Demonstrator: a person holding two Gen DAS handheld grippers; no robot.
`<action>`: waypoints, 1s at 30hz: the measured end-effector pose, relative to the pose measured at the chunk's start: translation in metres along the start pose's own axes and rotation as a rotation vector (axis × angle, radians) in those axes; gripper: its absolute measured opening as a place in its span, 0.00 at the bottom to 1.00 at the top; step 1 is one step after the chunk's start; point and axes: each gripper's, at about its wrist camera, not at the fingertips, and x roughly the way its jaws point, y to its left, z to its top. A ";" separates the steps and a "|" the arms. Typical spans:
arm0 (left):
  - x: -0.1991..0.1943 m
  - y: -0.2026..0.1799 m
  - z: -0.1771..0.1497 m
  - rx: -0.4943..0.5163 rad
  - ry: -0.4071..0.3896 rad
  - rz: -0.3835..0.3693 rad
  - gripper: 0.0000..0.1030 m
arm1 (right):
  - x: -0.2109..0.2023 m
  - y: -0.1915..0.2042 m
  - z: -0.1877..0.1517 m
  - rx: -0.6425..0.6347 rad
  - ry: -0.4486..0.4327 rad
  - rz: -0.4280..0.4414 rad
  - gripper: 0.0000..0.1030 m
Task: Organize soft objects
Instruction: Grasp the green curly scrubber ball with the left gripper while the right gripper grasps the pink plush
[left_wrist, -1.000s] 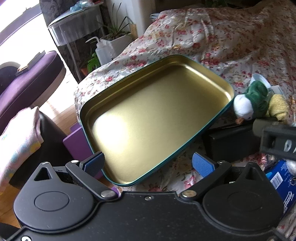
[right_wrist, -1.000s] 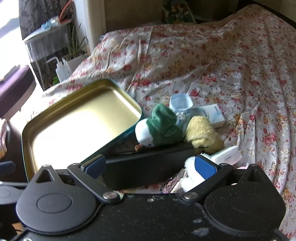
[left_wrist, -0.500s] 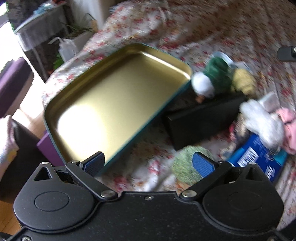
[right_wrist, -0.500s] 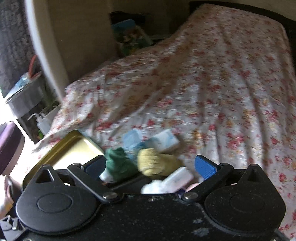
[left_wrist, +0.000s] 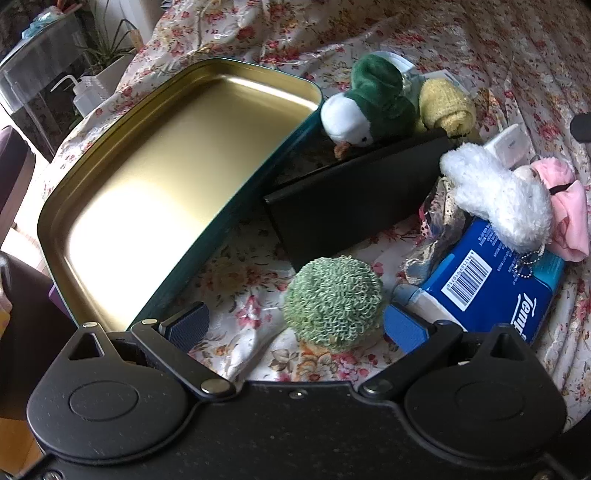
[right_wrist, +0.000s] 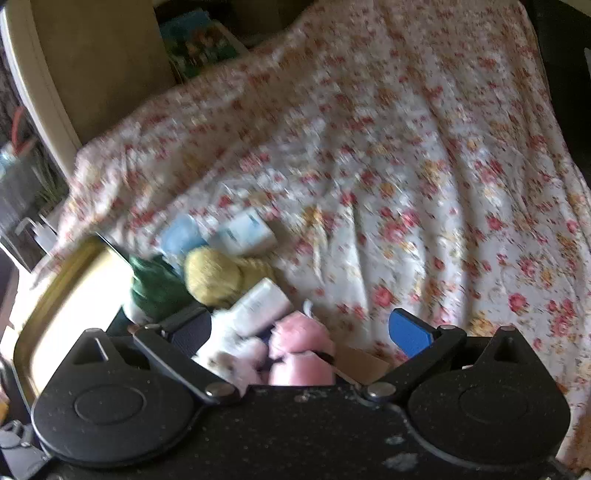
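Observation:
An empty gold tin tray (left_wrist: 110, 206) with a teal rim lies on the flowered bed cover. A green knitted ball (left_wrist: 334, 299) sits between the fingertips of my open left gripper (left_wrist: 295, 326), nearer the right finger. Beyond it lie a green-and-white plush bird (left_wrist: 369, 103), a yellow knitted roll (left_wrist: 447, 107), a white fluffy toy (left_wrist: 495, 195) and a pink soft thing (left_wrist: 569, 210). My right gripper (right_wrist: 301, 334) is open above the pink soft thing (right_wrist: 299, 350) and white fluffy toy (right_wrist: 229, 358); the view is blurred. The tray (right_wrist: 66, 295) shows at its left.
A black box (left_wrist: 354, 199) leans between the tray and the toys. A blue tissue pack (left_wrist: 491, 280) and a white packet (left_wrist: 511, 142) lie at the right. Small white and blue packs (right_wrist: 243, 232) rest further up the bed. A plant and spray bottle (left_wrist: 85, 92) stand beyond the bed edge.
My left gripper has moved right and closer, so the green knitted ball now lies between its fingers. My right gripper has swung up and right, away from the tray, over the pink and white toys.

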 end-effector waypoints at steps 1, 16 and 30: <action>0.001 -0.001 0.000 0.002 0.003 0.003 0.96 | 0.003 -0.001 0.000 0.008 0.015 0.004 1.00; 0.031 -0.005 0.004 -0.034 0.085 -0.015 0.92 | 0.041 -0.010 -0.009 -0.009 0.184 -0.013 0.74; 0.035 -0.008 0.003 -0.044 0.090 -0.048 0.75 | 0.044 -0.006 -0.010 -0.018 0.201 0.026 0.39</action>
